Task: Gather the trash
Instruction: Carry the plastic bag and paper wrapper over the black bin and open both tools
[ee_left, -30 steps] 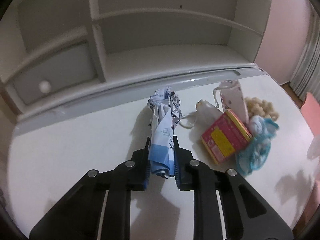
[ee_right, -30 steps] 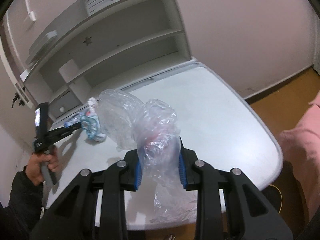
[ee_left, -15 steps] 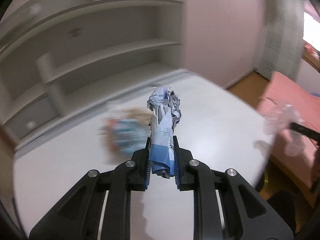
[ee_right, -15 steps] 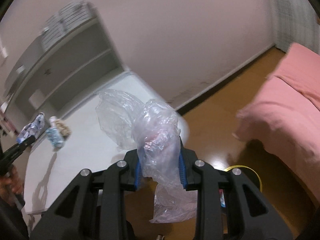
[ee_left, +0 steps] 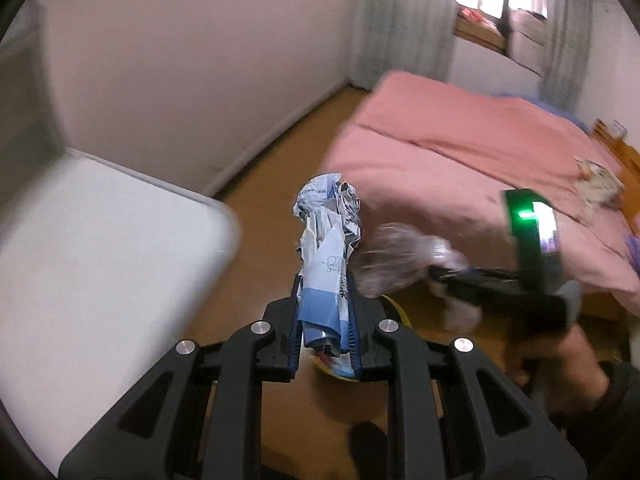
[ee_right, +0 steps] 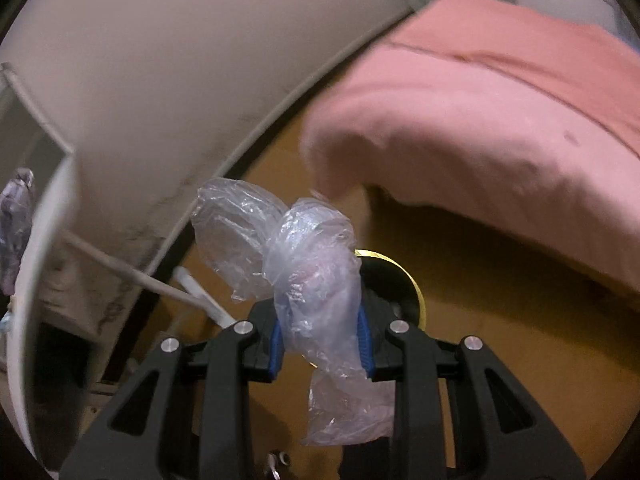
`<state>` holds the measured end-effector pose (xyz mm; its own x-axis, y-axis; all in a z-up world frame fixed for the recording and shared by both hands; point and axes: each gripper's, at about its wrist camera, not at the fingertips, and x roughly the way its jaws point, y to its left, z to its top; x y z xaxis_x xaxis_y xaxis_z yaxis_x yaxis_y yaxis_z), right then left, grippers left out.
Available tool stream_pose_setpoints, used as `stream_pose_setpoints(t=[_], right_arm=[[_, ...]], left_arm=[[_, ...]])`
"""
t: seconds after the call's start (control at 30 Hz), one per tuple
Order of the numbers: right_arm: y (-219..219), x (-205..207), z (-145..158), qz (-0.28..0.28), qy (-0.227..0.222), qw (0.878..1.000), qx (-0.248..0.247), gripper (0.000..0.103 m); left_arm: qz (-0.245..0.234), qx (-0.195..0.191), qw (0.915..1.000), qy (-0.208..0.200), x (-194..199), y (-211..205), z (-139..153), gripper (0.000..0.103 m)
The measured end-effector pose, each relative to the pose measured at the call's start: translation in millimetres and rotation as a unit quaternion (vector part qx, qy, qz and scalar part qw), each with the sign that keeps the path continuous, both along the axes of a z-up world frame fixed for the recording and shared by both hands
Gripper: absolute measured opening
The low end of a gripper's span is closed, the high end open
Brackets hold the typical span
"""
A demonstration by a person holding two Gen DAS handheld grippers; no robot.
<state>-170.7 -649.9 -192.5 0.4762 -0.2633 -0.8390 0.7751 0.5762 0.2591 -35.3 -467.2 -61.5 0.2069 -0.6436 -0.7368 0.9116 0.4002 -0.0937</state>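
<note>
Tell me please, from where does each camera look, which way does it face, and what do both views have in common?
Left wrist view: sits on the left tongs, looking down along them at the crumpled paper they grip, the white table edge and the pink bed; the person's right hand with the right tongs shows.
Right wrist view: sits on the right tongs, looking down past the clear plastic bag they grip at the yellow-rimmed bin; no body part shows.
Shared: bed, brown floor, bin, plastic bag.
</note>
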Motion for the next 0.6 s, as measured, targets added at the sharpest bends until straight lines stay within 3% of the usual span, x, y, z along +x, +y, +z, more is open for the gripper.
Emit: stream_pose_setpoints(t=[0.13,0.3,0.6], right_arm=[[-16.0,-7.9,-45.5,-0.016,0.033,0.999,0.027,0.029],[-29.1,-8.5,-101.9,-0.028,0.06,0.995,0.068,0.029],[-48.6,3.4,-127.1,-0.031,0.066,0.992,0.106,0.029]], left_arm=[[-0.031,0.027,0.9988,0.026,-20.5,-40.7,-44.0,0.018],[-0.035,0.058,0.9968,0.043,-19.9,-72.0,-87.4,0.018],[-0.028,0.084,0.9944,0.058,-14.1,-96.9,-130.4,0.018]])
